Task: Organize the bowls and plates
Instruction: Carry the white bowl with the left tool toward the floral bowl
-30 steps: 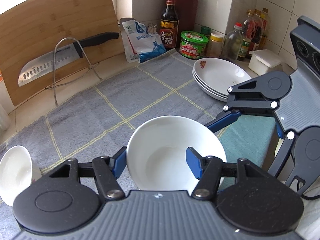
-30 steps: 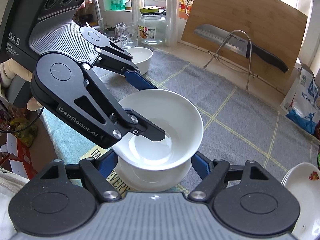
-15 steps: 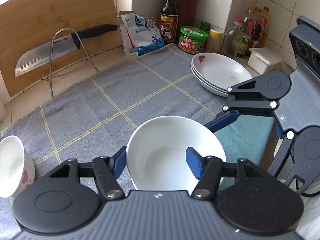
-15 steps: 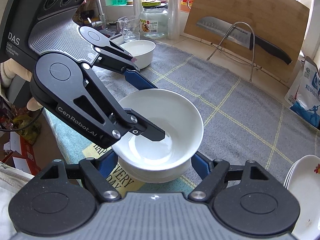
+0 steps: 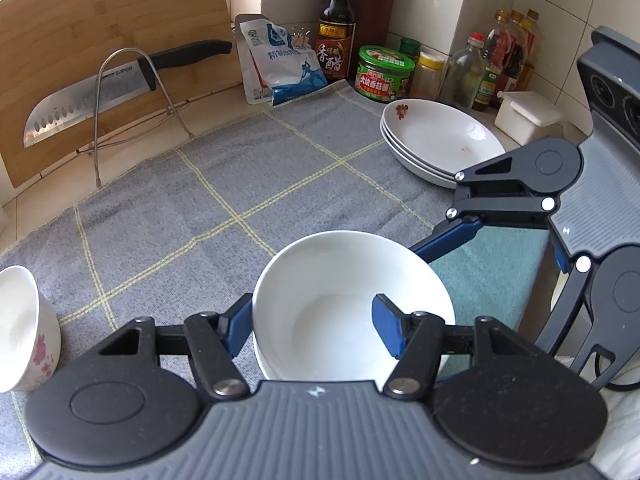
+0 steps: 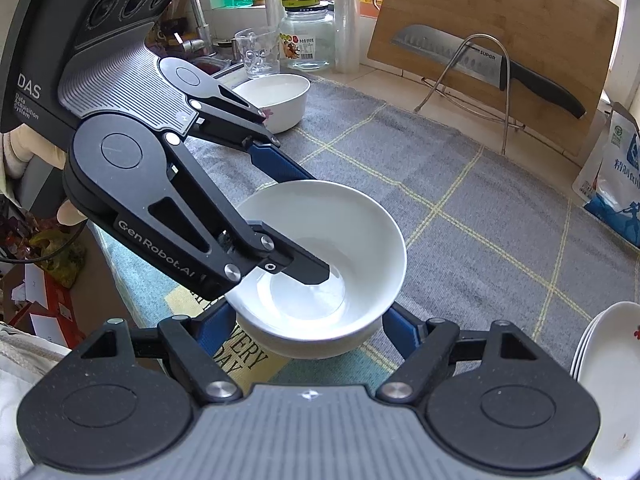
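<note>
A plain white bowl (image 5: 340, 280) sits nested in a second white bowl (image 6: 312, 346) at the counter's front edge. My left gripper (image 5: 312, 320) is shut on the upper bowl's wall, one finger inside it and one outside. My right gripper (image 6: 308, 332) is shut on the lower bowl, a blue finger against each of its sides. A stack of flower-marked plates (image 5: 436, 140) stands at the back right of the grey cloth (image 5: 200, 220). A flowered bowl (image 5: 20, 328) stands alone at the cloth's left edge.
A knife on a wire rack (image 5: 100, 96) leans against a wooden board at the back. A salt bag, bottles and jars (image 5: 384, 74) line the back wall, with a white box (image 5: 524, 114) beside the plates. A glass jar (image 6: 306, 40) and a glass stand near the sink.
The upper bowl has sunk into the lower one, so less of the lower bowl shows. Both grippers keep their grips and places.
</note>
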A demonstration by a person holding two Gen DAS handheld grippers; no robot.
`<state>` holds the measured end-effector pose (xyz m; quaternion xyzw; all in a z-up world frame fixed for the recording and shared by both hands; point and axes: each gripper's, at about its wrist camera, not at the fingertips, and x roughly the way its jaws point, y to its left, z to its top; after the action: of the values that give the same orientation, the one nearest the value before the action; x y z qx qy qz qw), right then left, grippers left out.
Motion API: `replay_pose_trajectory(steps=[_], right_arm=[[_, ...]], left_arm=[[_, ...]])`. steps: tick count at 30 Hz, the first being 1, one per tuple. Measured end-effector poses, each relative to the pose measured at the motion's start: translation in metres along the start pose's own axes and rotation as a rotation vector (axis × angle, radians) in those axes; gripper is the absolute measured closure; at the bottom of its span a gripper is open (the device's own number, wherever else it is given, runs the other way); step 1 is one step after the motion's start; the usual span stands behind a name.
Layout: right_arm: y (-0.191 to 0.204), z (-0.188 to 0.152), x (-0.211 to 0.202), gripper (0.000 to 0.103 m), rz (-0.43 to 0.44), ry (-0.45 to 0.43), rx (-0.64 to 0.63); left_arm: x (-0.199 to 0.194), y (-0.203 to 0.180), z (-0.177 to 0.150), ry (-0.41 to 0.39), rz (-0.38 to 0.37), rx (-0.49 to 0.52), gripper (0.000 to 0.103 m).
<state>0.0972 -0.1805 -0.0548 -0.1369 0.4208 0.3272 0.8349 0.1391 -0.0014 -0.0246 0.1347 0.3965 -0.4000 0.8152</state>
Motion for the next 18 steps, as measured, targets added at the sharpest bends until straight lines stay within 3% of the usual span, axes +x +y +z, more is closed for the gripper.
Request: replay_pose_trajectory(steps=[18], right_arm=[[0.0, -0.0002, 0.0047, 0.019, -0.001, 0.012, -0.009]], left_arm=[[0.0036, 0.0037, -0.0038, -0.011, 0.002, -0.022, 0.041]])
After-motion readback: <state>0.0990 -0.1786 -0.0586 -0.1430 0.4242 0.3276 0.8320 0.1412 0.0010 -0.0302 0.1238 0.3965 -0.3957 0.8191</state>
